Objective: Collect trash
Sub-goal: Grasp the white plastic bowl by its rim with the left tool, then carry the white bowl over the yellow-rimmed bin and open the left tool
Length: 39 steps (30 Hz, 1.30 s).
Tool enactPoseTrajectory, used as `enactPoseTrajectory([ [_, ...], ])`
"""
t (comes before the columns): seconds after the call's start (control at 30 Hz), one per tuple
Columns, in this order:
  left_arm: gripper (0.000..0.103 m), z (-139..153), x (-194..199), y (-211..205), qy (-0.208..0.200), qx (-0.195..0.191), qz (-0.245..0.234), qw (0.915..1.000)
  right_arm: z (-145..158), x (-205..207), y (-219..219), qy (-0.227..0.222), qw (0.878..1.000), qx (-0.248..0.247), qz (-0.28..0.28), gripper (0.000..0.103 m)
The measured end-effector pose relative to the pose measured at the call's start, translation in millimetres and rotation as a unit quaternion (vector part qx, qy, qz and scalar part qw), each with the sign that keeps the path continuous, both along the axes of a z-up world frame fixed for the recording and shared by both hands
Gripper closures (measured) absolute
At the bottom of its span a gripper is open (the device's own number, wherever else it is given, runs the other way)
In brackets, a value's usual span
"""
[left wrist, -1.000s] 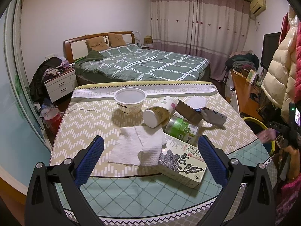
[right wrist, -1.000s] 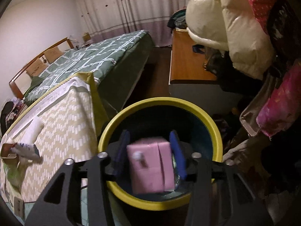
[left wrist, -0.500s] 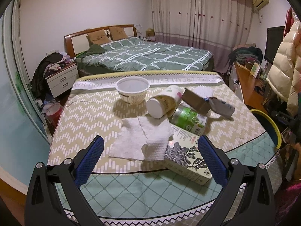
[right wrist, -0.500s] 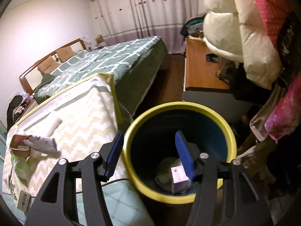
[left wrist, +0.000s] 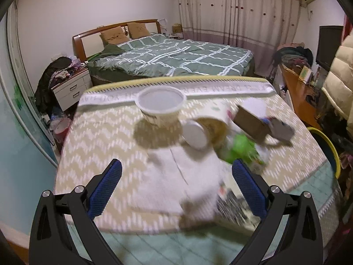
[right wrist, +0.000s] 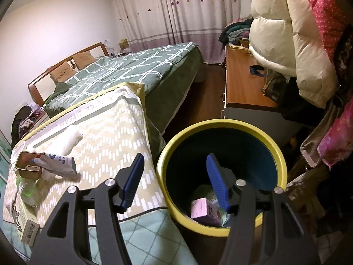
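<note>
My left gripper is open and empty, low over a white tissue on the patterned table. Behind the tissue lie a white bowl, a tipped paper cup, a green can, a brown tin and a grey pouch; a printed box lies at the right finger. This view is blurred. My right gripper is open and empty above the yellow-rimmed bin. A pink carton lies inside the bin.
The bin stands at the table's right edge. A bed lies behind the table, a nightstand at left. A wooden desk and hanging coats crowd the right side.
My right gripper opened and the pink carton fell into the bin; the gripper then drew back and up. My left gripper moved forward and down toward the tissue.
</note>
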<state>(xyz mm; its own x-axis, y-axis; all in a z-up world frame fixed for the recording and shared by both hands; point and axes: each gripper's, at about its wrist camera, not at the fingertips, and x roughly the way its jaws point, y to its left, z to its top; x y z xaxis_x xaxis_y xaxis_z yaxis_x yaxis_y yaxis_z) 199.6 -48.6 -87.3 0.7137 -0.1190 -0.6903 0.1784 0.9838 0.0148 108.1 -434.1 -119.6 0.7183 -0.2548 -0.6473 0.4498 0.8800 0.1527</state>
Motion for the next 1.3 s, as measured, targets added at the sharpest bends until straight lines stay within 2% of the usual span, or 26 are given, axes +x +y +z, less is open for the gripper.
enactPoseTrajectory([
  [0.07, 0.005, 2.0, 16.1, 4.2, 0.0, 0.001, -0.001, 1.0, -0.3, -0.6, -1.0, -0.001, 1.0, 0.002, 0.0, 0.047],
  [0.2, 0.005, -6.8, 56.6, 15.3, 0.012, 0.035, 0.015, 0.9992, -0.5, 0.5, -1.3, 0.0, 1.0, 0.003, 0.0, 0.047],
  [0.33, 0.007, -21.8, 87.7, 23.5, 0.038, 0.036, 0.019, 0.9984, -1.0, 2.7, -4.3, 0.0, 1.0, 0.003, -0.003, 0.047],
  [0.5, 0.008, -33.0, 113.3, 14.7, 0.04, 0.054, 0.002, 0.9978, -2.2, 8.0, -3.0, 0.005, 1.0, 0.001, -0.003, 0.047],
  [0.73, 0.008, -43.4, 149.3, 12.0, 0.045, 0.043, -0.017, 0.9979, -5.3, 16.1, -0.2, 0.016, 1.0, -0.001, 0.0, 0.046],
  [0.97, 0.008, -49.2, 165.4, 8.5, 0.05, 0.028, -0.029, 0.9979, -5.6, 20.0, 2.7, 0.021, 1.0, -0.003, -0.001, 0.046],
  [1.07, 0.008, -51.1, 171.7, 5.2, 0.049, 0.036, -0.026, 0.9978, -5.3, 21.3, 3.7, 0.021, 1.0, -0.005, 0.001, 0.046],
  [1.1, 0.013, -51.0, 171.6, 5.8, 0.049, 0.035, -0.027, 0.9978, -5.6, 22.0, 4.5, 0.021, 1.0, -0.005, 0.002, 0.046],
  [1.13, 0.024, -51.0, 173.1, 5.7, 0.051, 0.03, -0.029, 0.9978, -5.3, 22.7, 5.5, 0.021, 1.0, -0.006, 0.003, 0.046],
  [1.2, 0.024, -49.8, 174.7, 6.2, 0.053, 0.02, -0.026, 0.9981, -4.9, 22.6, 5.7, 0.021, 1.0, -0.007, 0.003, 0.046],
  [1.3, 0.024, -45.8, 172.3, 3.4, 0.042, 0.032, -0.024, 0.9983, -3.9, 20.8, 6.0, 0.018, 1.0, -0.005, 0.003, 0.046],
])
